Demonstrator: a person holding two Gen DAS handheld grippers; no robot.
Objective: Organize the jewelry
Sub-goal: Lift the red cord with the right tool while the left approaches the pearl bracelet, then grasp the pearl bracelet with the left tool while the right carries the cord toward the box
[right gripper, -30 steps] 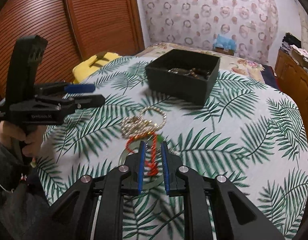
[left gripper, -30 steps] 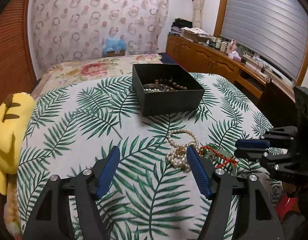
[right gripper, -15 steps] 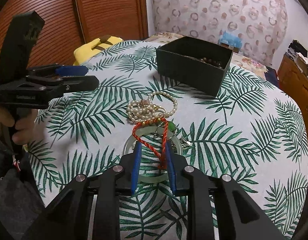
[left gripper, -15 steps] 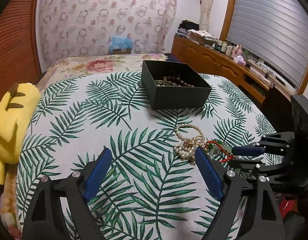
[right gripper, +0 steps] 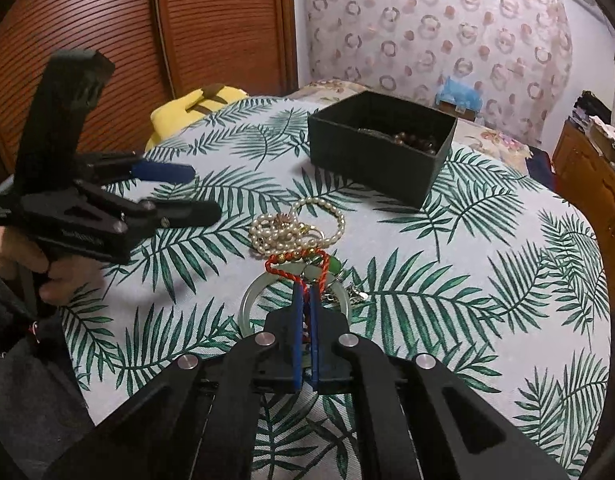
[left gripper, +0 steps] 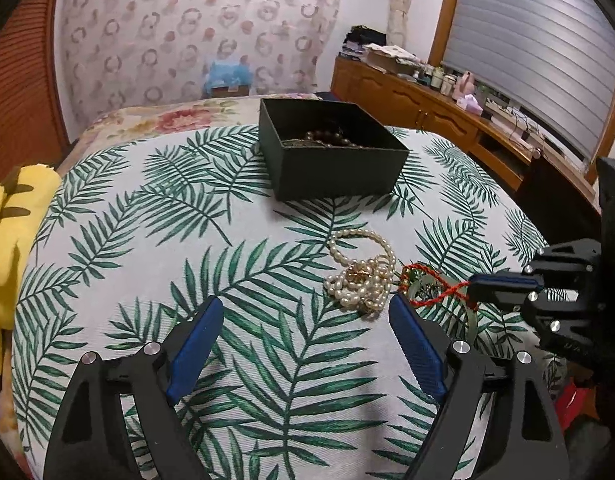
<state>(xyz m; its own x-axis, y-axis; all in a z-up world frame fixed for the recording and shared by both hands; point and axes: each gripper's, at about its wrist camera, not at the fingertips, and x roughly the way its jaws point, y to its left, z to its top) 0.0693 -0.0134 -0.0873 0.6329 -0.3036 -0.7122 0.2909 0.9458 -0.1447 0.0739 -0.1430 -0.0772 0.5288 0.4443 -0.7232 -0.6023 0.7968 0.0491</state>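
A twisted red cord (right gripper: 303, 276) is being pinched by the right gripper (right gripper: 306, 292) over a pale green jade bangle (right gripper: 249, 300) on the palm-leaf tabletop (right gripper: 447, 280). Just beyond, a pearl necklace heap (right gripper: 285, 232) is lying before the black cardboard box (right gripper: 381, 158). The left gripper (left gripper: 305, 316) is being held wide open nearby.

The left gripper (left gripper: 303, 316) hovers above the surface with its blue-padded fingers (left gripper: 195, 344) spread wide apart, gripping nothing. A bare hand (right gripper: 31, 264) grips its handle from below. The right gripper (right gripper: 306, 292) points forward and slightly down, its two blue pads (right gripper: 296, 328) drawn nearly together, pinching a red cord (right gripper: 303, 268) between them.
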